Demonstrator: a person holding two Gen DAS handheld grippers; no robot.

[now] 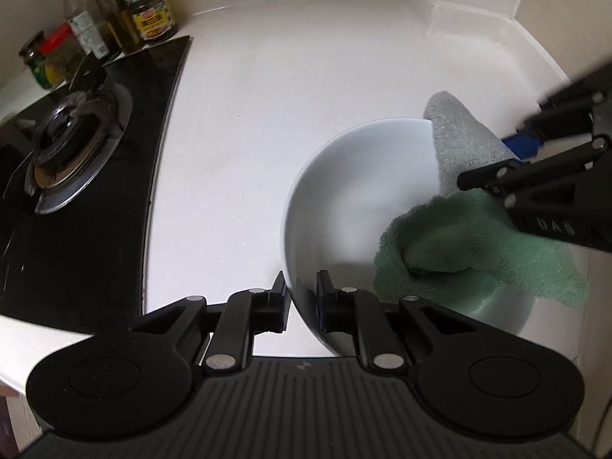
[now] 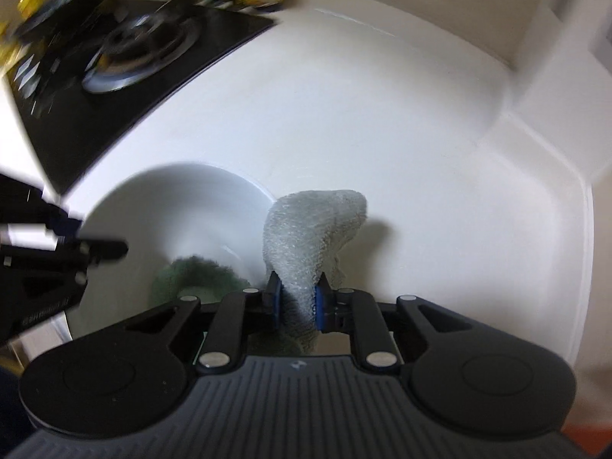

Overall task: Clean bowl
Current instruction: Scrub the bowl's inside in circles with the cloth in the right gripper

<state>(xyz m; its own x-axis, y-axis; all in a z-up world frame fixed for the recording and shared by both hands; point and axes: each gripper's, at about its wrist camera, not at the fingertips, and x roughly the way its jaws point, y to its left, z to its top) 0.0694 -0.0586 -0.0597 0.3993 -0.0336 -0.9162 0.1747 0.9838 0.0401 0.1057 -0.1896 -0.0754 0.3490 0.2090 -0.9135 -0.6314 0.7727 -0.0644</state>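
Gripping the near rim of the white bowl [image 1: 344, 191], the left gripper [image 1: 302, 298] has one finger inside the wall and one outside. Right gripper [image 2: 297, 300] is clamped on a cloth [image 2: 306, 237], grey one side, green the other, draped over the bowl's right rim. Bowl sits on the white counter [image 1: 248, 95]; black hob [image 1: 76, 153] to its left, jars [image 1: 151, 11] behind.
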